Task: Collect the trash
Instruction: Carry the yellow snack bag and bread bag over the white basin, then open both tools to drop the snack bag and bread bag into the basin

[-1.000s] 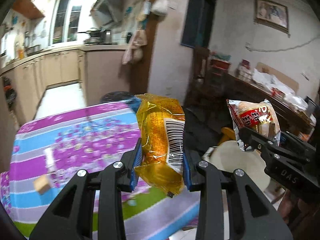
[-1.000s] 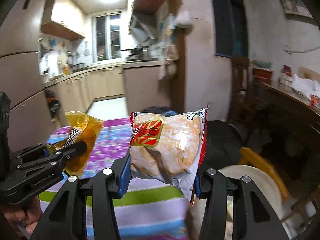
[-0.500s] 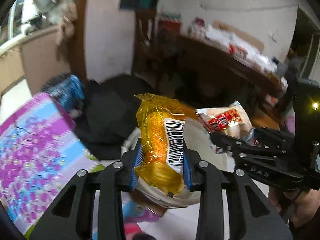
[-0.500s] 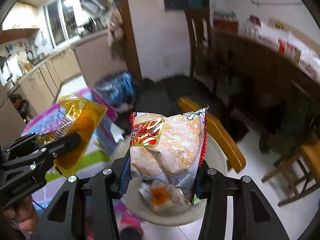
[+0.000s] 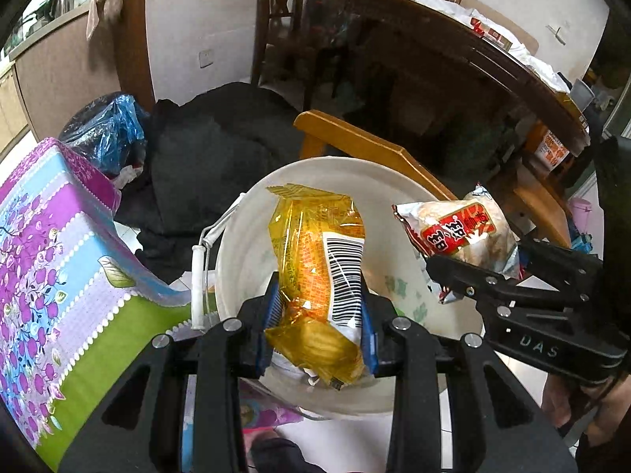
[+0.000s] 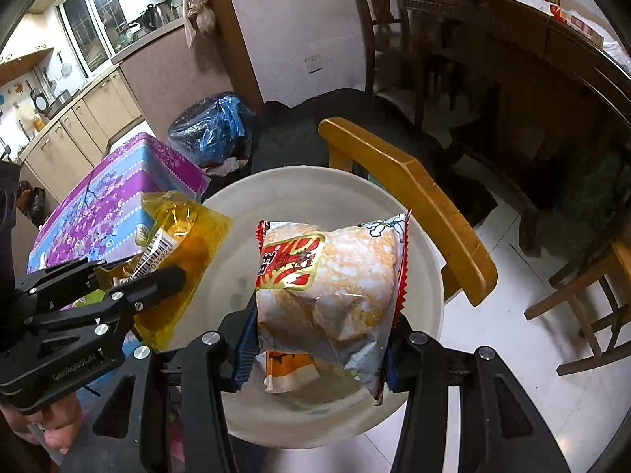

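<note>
Landmark: the round white plastic bucket (image 5: 252,213) with a thin wire handle, standing on the floor beside the table draped in a purple, blue and green flowered cloth (image 5: 59,256) and in front of a yellow wooden chair back (image 6: 414,197). Item one: a crinkled translucent yellow snack wrapper with a white barcode panel (image 5: 315,268), pinched at its lower part between the blue pads of the left gripper (image 5: 317,335), hanging above the bucket's mouth, not yet inside. Item two: a puffy clear-and-white snack bag with a red label and red serrated edge (image 6: 331,287), pinched across its width by the right gripper (image 6: 319,349), likewise above the bucket's mouth, toward the side nearer the chair. Already in the bucket: at least one small orange-and-white wrapper (image 6: 288,366) on the bottom, seen below the right gripper's load; other contents cannot be made out. Status, as a judgement: both pieces collected and carried to the bucket; the drop is what remains, each gripper needing only to spread its jaws for the wrapper to fall in. Beyond the bucket: a blue plastic bag over a dark bin (image 6: 213,130) and a heap of black fabric (image 5: 205,149); whether more trash waits on the table cannot be told from these views.
</note>
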A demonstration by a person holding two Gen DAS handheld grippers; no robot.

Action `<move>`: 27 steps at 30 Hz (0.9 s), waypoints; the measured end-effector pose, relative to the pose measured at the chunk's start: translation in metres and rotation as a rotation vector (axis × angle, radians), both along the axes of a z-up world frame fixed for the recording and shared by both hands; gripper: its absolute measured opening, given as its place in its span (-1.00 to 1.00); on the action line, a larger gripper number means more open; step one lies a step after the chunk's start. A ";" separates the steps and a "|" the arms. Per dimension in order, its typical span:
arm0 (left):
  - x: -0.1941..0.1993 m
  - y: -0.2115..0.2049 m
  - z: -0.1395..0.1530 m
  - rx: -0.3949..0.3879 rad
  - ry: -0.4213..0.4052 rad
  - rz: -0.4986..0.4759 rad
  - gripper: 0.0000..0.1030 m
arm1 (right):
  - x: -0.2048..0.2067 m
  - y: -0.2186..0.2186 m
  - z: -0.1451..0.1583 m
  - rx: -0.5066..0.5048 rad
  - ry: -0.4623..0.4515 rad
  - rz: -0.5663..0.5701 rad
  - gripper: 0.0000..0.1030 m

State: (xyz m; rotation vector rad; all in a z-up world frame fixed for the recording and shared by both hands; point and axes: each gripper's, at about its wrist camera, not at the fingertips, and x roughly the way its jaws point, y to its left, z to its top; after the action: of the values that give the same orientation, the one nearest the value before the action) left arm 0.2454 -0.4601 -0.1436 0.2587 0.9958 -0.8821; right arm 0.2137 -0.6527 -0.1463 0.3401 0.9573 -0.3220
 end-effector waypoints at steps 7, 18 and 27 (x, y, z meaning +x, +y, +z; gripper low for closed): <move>0.000 -0.006 0.000 0.002 0.003 0.001 -0.34 | 0.001 0.006 0.000 0.006 -0.002 -0.003 0.01; 0.005 -0.002 -0.001 0.011 -0.018 0.047 -0.01 | -0.004 0.006 -0.004 0.013 -0.025 -0.011 0.30; -0.004 0.037 0.019 -0.044 -0.082 0.070 -0.01 | -0.029 0.034 0.029 -0.109 -0.154 -0.018 0.30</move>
State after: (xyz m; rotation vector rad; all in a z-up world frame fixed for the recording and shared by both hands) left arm 0.2412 -0.4231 -0.1243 0.2195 0.9034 -0.8231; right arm 0.1851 -0.6186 -0.1175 0.2696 0.7827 -0.3577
